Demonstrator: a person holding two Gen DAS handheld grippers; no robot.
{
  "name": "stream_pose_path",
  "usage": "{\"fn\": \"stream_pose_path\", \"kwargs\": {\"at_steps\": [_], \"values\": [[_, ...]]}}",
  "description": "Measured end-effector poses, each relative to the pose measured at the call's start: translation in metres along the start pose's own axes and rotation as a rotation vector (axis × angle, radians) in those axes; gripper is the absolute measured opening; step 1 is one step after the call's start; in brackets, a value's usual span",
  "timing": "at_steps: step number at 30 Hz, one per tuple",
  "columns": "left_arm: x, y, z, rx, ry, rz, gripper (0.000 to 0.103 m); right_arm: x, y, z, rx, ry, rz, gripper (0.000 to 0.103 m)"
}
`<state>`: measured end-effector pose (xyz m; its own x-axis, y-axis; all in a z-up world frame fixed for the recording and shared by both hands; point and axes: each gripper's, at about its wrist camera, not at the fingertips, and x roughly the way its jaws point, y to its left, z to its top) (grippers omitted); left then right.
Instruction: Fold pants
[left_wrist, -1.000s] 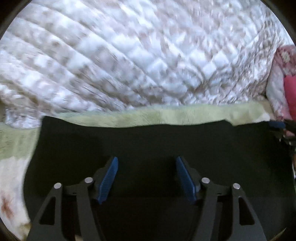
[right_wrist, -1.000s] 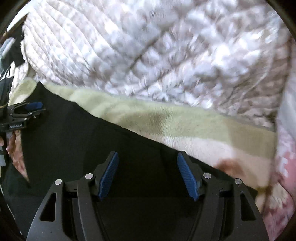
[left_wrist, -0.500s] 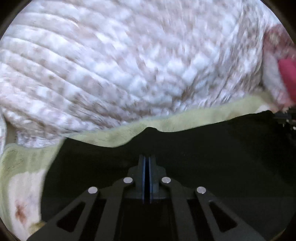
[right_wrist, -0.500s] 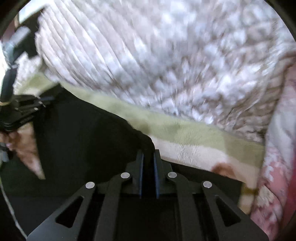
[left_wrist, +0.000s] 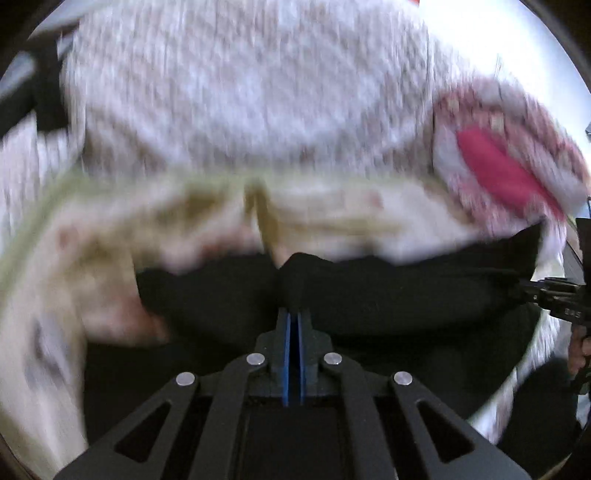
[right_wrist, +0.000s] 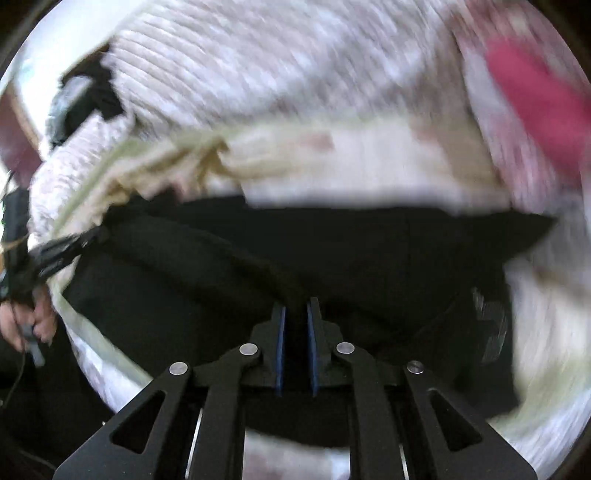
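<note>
The black pants (left_wrist: 388, 291) lie on a cream and green blanket (left_wrist: 332, 218). My left gripper (left_wrist: 293, 317) is shut on the pants' far edge, and black cloth bunches up between its blue pads. My right gripper (right_wrist: 295, 314) is shut on the pants (right_wrist: 369, 251) too, with a fold of black cloth between its pads. Both edges are lifted off the blanket. The right gripper shows at the right edge of the left wrist view (left_wrist: 554, 295), and the left gripper at the left edge of the right wrist view (right_wrist: 55, 251). Both views are blurred by motion.
A white and brown quilt (left_wrist: 251, 92) is piled behind the blanket. A pink and red cushion (left_wrist: 506, 170) lies at the right. A dark object (right_wrist: 85, 99) sits at the far left of the right wrist view.
Both grippers went from open over the pants to shut on the far edge, and have since lifted it and pulled it back, showing more blanket beyond.
</note>
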<state>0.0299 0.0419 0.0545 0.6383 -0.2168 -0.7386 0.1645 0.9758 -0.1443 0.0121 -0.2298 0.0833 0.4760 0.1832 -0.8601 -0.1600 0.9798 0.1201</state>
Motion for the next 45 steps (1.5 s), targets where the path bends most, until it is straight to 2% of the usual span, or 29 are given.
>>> {"fn": "stream_pose_path", "kwargs": {"at_steps": [2,3,6,8,10,12,16,21,24,25,26,27,28,29,33,36,40,45], "values": [[0.001,-0.003,-0.027,-0.007,0.064,0.015,0.006,-0.002,-0.002,-0.018,0.065,0.022,0.002,0.024],[-0.002,-0.002,-0.037,-0.016,0.083,0.019,0.007,-0.009,0.0,-0.023,0.079,0.01,0.0,0.03],[-0.019,0.009,-0.046,-0.057,0.085,0.02,0.007,-0.029,0.0,-0.03,0.144,-0.054,0.027,0.046],[-0.029,0.015,-0.04,-0.078,0.061,0.046,0.013,-0.036,-0.006,-0.033,0.207,-0.088,0.037,0.052],[-0.036,0.02,-0.032,-0.091,0.035,0.044,0.033,-0.037,-0.011,-0.035,0.256,-0.105,0.037,0.052],[-0.032,0.018,-0.018,-0.093,0.018,0.056,0.046,-0.036,-0.018,-0.036,0.307,-0.112,0.026,0.052],[-0.01,0.0,0.004,-0.039,0.031,0.064,0.051,-0.042,-0.031,-0.042,0.388,-0.14,-0.001,0.052],[0.045,-0.024,0.022,0.061,0.097,0.143,0.051,-0.051,-0.055,-0.05,0.504,-0.162,-0.014,0.052],[0.077,-0.023,0.025,0.082,0.152,0.192,0.051,-0.05,-0.067,-0.052,0.567,-0.165,-0.004,0.052],[0.081,-0.024,0.025,0.091,0.139,0.198,0.051,-0.05,-0.071,-0.053,0.588,-0.167,0.002,0.052],[0.081,-0.025,0.026,0.107,0.117,0.208,0.046,-0.05,-0.075,-0.054,0.607,-0.171,0.009,0.052],[0.081,-0.026,0.026,0.117,0.11,0.221,0.021,-0.05,-0.078,-0.055,0.626,-0.174,0.013,0.052],[0.081,-0.026,0.026,0.118,0.113,0.223,0.009,-0.049,-0.08,-0.056,0.644,-0.178,0.017,0.052],[0.078,-0.023,0.026,0.106,0.11,0.221,0.005,-0.049,-0.082,-0.057,0.655,-0.178,0.021,0.052],[0.031,0.001,0.02,-0.017,-0.032,0.229,0.004,-0.055,-0.082,-0.06,0.665,-0.185,0.014,0.052],[-0.019,0.035,0.002,-0.161,-0.116,0.252,0.005,-0.057,-0.085,-0.064,0.675,-0.189,-0.009,0.052],[-0.049,0.072,-0.032,-0.311,-0.093,0.231,0.005,-0.05,-0.087,-0.063,0.683,-0.179,-0.006,0.052],[-0.043,0.094,-0.063,-0.423,-0.033,0.145,0.008,-0.048,-0.089,-0.059,0.687,-0.189,-0.01,0.053]]}}
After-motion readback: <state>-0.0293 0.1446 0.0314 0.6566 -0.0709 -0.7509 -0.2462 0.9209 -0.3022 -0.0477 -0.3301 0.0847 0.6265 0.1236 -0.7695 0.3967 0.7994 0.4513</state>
